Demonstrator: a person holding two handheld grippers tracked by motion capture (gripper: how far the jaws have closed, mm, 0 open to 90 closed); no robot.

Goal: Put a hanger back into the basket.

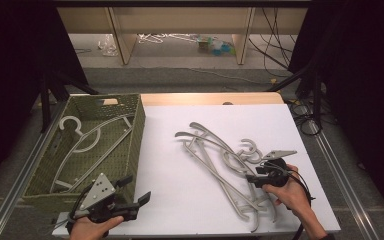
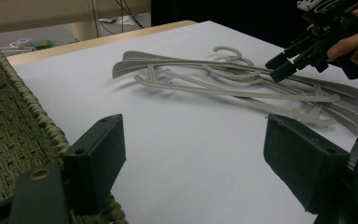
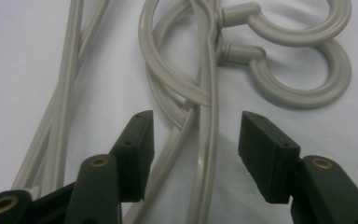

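Observation:
Several grey plastic hangers (image 1: 220,160) lie tangled in a pile on the white board (image 1: 180,200). My right gripper (image 1: 252,177) is low over the pile near the hooks (image 3: 303,95). Its jaws stand apart on either side of the hangers' thin bars (image 3: 205,140), with a gap on both sides, so the pads do not press. In the left gripper view the right gripper (image 2: 279,65) tips down onto the pile. My left gripper (image 1: 137,188) is wide open and holds nothing, at the front right corner of the green woven basket (image 1: 140,130). One hanger (image 1: 87,142) lies inside the basket.
The basket takes up the table's left side, its rim (image 2: 37,112) close beside my left jaw. Bare white board stretches between the basket and the pile. Beyond the table's far edge are wooden furniture legs (image 1: 122,45) and cables on the floor.

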